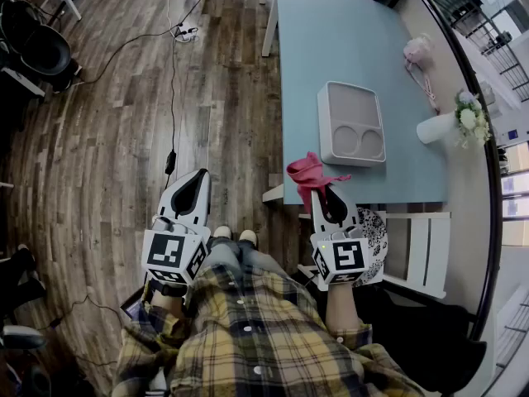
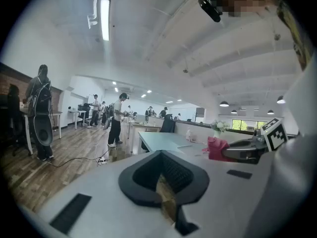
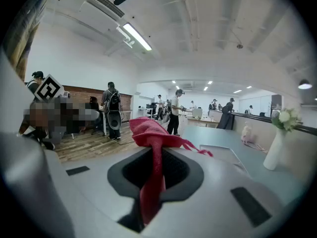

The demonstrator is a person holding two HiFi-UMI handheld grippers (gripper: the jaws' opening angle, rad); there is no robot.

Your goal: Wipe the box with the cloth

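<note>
My right gripper (image 1: 328, 191) pinches the red cloth (image 1: 307, 172) — box (image 1: 351, 124) just ahead on the table (image 1: 322, 40), near its front edge. Left gripper (image 1: 198, 177) closed, empty — over open floor (image 1: 124, 122).

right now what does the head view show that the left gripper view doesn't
Only the head view: the box seen from above with its two round hollows, the plaid shirt and the shoes. Only the left gripper view: people standing across the room, ceiling lights, and the left gripper up close, jaws together on nothing. Both: the table, and the right gripper shut on the pink cloth.
</note>
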